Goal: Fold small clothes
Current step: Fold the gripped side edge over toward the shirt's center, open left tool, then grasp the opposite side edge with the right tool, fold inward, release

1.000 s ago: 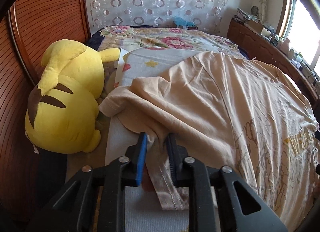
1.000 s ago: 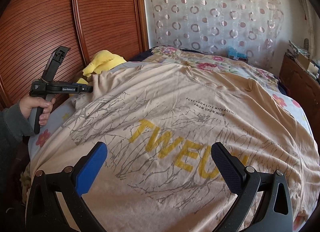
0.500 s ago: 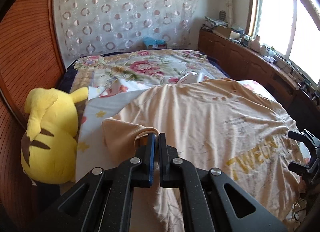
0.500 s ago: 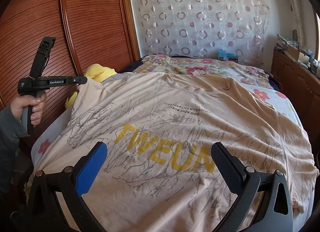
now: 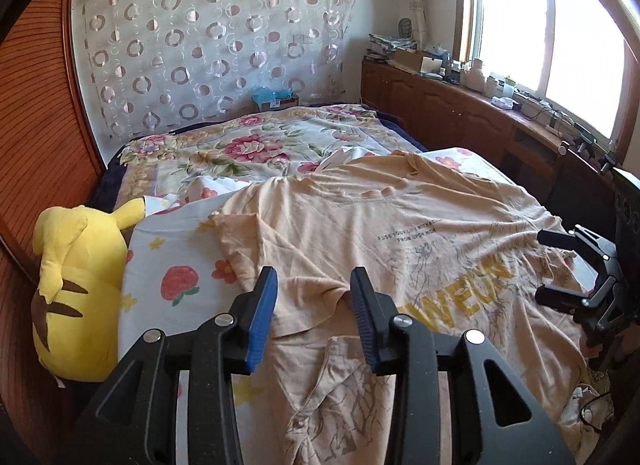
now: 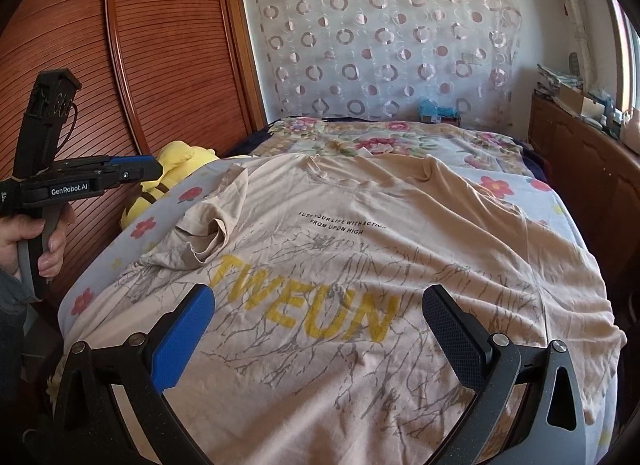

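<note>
T-shirt (image 6: 400,265) hem runs out of frame beneath both spread, empty hand-held grippers, left (image 5: 314,297) and right (image 6: 318,329).

Left of the beige T-shirt (image 6: 380,265), the yellow Pikachu plush (image 5: 76,289) fills the gap against the slatted wooden wardrobe (image 6: 160,57). Right of it stands the wooden cabinet (image 5: 460,113). Beyond its collar, the floral quilt (image 5: 260,145) lies open.
</note>
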Motion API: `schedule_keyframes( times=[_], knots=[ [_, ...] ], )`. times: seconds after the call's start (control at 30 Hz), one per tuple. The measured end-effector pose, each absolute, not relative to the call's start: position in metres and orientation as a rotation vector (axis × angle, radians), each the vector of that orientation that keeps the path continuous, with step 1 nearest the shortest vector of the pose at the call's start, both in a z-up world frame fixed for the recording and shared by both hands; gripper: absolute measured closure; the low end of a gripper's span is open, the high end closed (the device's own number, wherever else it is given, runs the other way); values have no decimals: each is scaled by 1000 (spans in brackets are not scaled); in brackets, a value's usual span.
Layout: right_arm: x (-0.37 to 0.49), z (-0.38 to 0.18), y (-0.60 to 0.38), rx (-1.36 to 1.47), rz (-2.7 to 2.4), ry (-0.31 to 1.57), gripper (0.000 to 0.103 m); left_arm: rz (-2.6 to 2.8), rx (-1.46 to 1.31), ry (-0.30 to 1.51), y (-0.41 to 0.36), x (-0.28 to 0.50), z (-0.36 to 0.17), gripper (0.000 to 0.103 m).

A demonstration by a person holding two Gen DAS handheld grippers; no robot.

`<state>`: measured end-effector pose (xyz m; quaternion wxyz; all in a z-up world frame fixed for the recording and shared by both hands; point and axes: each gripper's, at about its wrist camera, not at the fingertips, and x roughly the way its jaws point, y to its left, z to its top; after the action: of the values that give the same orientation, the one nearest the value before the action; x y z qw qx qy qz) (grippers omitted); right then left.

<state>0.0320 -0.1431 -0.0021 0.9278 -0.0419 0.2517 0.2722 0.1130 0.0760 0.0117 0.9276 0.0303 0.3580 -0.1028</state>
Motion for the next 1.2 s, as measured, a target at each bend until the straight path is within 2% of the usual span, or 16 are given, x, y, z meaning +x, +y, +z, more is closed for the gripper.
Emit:
schedule_keyframes(
  times=[0.23, 0.27, 0.3, 0.33, 0.53, 0.8, 0.97, 1.2],
  knots=[
    [34, 3, -129, -141, 586, 505, 1, -105, 61, 814, 110, 109, -31, 61],
    [37, 7, -128, -152, 591, 502, 1, -94, 52, 831, 118, 110, -40, 56],
    [37, 8, -126, -162, 599, 500, 1, -90, 43, 843, 120, 111, -46, 40],
    [37, 10, -123, -171, 607, 498, 1, -85, 30, 858, 124, 112, -54, 30],
    [48, 20, -114, -236, 643, 487, 4, -48, -3, 913, 141, 117, -82, 26],
    [72, 28, -83, -316, 700, 499, 10, -39, -7, 910, 144, 115, -84, 23],
    [90, 30, -63, -330, 753, 526, 25, -41, -8, 910, 147, 116, -85, 22],
    [123, 17, -21, -367, 837, 602, 57, -41, -10, 911, 146, 116, -84, 21]
  ],
)
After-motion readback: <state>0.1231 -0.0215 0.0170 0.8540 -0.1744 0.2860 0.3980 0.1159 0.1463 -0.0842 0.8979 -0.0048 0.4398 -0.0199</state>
